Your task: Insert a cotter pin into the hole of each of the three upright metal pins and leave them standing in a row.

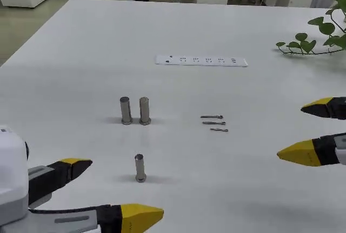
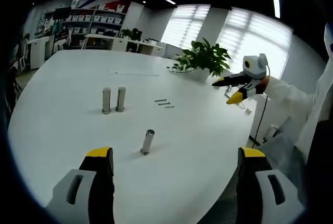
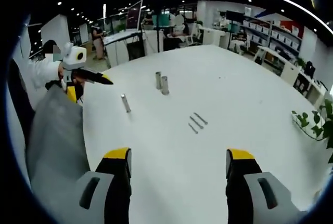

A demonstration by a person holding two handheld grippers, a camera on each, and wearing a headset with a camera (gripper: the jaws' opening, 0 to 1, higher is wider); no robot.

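Cotter pins [image 1: 214, 122], three of them, lie flat and close together on the white bench [image 1: 75, 65]; none is fitted yet. The left gripper [image 1: 125, 188] hovers low at the near edge, jaws spread wide with nothing between them. The right gripper [image 1: 292, 131] hangs at the right side, likewise spread and empty.

Nearest the left gripper stands a lone metal pin [image 1: 140, 168], upright. Behind it, a pair of metal pins [image 1: 144, 110] stands upright, just beside each other, making three in all.

The cotter pins lie right of the pair, on the right gripper's side. That gripper looks best placed to fetch one while the left steadies an upright pin. The lone pin stands out of line with the pair, so no row is formed.

Farther back lie one power strip [image 1: 201, 60] and one leafy plant [image 1: 319, 35].
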